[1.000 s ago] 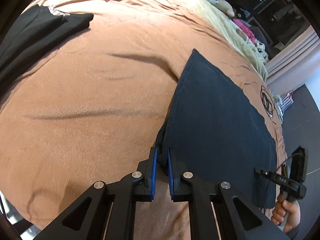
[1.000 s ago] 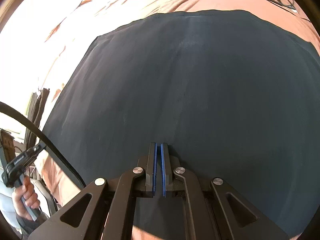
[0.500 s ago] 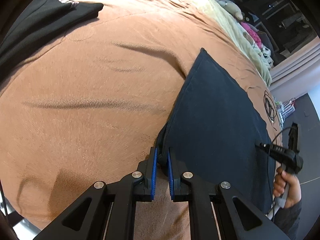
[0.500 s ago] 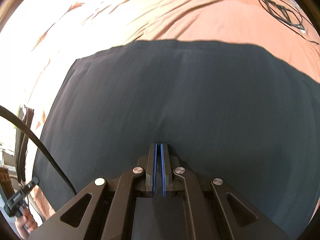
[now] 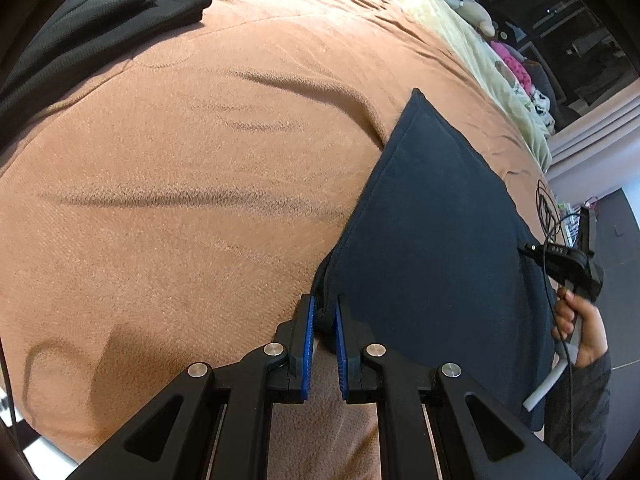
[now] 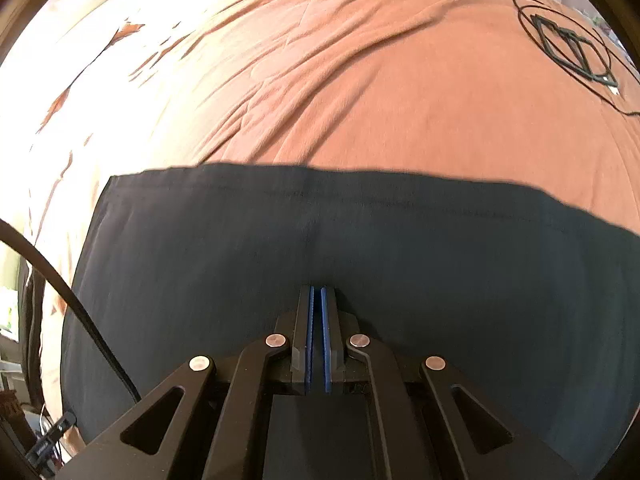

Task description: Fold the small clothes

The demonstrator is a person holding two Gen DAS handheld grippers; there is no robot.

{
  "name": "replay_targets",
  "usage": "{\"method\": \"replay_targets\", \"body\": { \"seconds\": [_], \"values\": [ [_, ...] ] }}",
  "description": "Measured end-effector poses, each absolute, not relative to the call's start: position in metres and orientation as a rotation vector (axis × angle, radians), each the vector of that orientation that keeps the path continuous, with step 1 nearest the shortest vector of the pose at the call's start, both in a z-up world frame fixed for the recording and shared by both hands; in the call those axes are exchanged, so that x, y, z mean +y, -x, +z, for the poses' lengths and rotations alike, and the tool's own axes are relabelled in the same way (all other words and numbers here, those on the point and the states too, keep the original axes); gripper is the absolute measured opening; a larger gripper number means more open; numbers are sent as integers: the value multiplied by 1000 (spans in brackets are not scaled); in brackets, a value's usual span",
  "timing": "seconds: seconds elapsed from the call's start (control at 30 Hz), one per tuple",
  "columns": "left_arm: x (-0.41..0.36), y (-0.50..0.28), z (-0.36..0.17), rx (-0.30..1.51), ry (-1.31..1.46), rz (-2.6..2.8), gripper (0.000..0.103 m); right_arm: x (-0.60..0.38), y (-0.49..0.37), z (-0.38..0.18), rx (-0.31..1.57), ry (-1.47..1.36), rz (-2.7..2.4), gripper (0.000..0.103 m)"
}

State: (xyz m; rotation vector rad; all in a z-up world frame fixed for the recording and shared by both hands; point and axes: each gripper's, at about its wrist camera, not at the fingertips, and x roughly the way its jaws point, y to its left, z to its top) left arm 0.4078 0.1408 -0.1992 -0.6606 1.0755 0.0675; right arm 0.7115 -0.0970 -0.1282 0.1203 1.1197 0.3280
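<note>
Left wrist view: left gripper [image 5: 324, 322] pinched down on a bunched corner of the dark cloth [image 5: 432, 232], blue pads [image 5: 307, 344] narrow with fabric between them. Cloth spread flat ahead and to the right of the fingers, on the brown blanket [image 5: 180, 184]. Black garment [image 5: 92, 28] lying far ahead-left, well apart. Right hand [image 5: 580, 332] at far right, holding the other gripper's handle by the cloth's edge.

Right wrist view: right gripper [image 6: 318, 312] nearly closed, thin gap between pads, tips at the cloth [image 6: 360, 248]; couldn't tell whether fabric was actually clamped. Cloth filled the area around and ahead of the fingers, far edge straight across. Blanket [image 6: 360, 92] beyond it; black cable coil [image 6: 568, 46] far ahead-right.
</note>
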Motion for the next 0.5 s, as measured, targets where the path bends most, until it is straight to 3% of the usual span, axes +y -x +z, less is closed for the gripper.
{"method": "replay_targets", "body": {
  "seconds": [0.5],
  "values": [
    [146, -409, -200, 1073, 688, 53, 10, -69, -702, -100, 1076, -82, 261, 1]
  ]
}}
